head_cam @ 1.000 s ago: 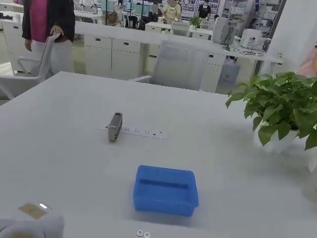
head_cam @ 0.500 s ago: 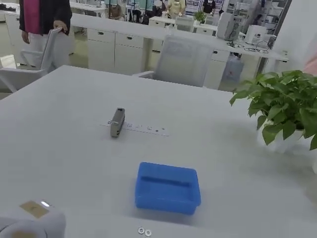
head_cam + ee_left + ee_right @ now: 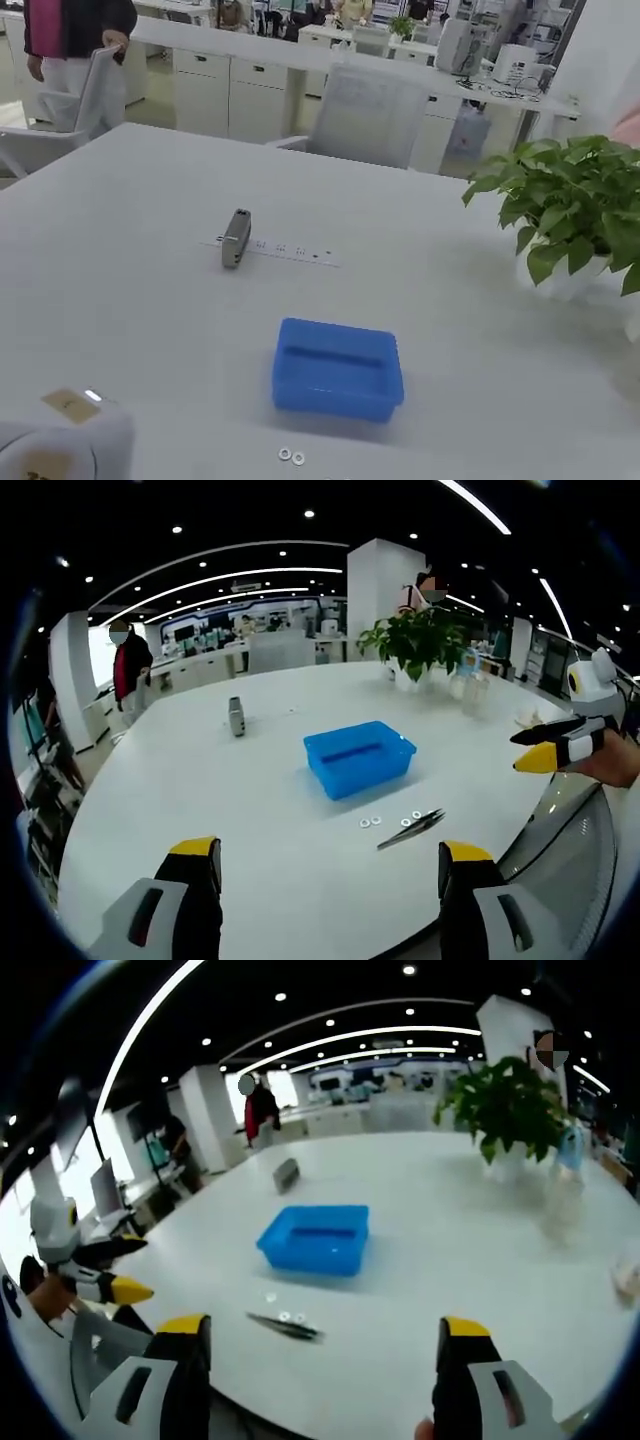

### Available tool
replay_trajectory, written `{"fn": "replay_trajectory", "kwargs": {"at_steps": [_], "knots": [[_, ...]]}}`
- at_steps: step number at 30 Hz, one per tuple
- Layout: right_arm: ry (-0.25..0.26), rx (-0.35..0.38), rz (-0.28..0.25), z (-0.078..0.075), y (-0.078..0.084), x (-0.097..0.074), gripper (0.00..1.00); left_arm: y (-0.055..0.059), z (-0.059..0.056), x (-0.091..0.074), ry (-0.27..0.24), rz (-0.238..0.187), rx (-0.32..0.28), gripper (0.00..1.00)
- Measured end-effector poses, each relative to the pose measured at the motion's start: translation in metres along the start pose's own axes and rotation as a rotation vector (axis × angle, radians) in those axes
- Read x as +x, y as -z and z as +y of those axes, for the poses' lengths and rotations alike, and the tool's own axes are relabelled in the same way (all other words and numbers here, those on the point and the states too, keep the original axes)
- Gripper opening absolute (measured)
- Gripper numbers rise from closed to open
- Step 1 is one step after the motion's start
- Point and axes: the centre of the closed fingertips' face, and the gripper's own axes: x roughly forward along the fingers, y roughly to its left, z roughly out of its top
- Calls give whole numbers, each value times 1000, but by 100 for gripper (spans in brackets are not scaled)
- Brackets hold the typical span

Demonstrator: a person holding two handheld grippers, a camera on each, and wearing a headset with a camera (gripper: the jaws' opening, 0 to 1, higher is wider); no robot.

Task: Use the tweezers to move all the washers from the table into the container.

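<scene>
A blue container stands on the white table, also in the left gripper view and the right gripper view. Small washers lie just in front of it, near the table's front edge. Metal tweezers lie flat beside the washers. My left gripper hovers open and empty, short of the table edge, and it enters the right gripper view from the left. My right gripper is open and empty too, off the table's edge.
A flush power strip with a grey adapter lies beyond the container. A potted plant stands at the right. An office chair is at the far side, and a person stands back left.
The head camera has shifted, so the whole scene sits slightly differently in the picture. Nothing on the table has moved.
</scene>
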Motion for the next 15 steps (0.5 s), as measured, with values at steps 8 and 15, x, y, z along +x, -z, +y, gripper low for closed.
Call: {"fn": "replay_trajectory", "kwargs": {"at_steps": [8,15], "knots": [[9,-6,-15,1,-2,-1,90,3,-6,4,35,18,7,87],[9,-13,-16,-1,-2,-1,84,-4,-10,13,90,16,39,77]]}}
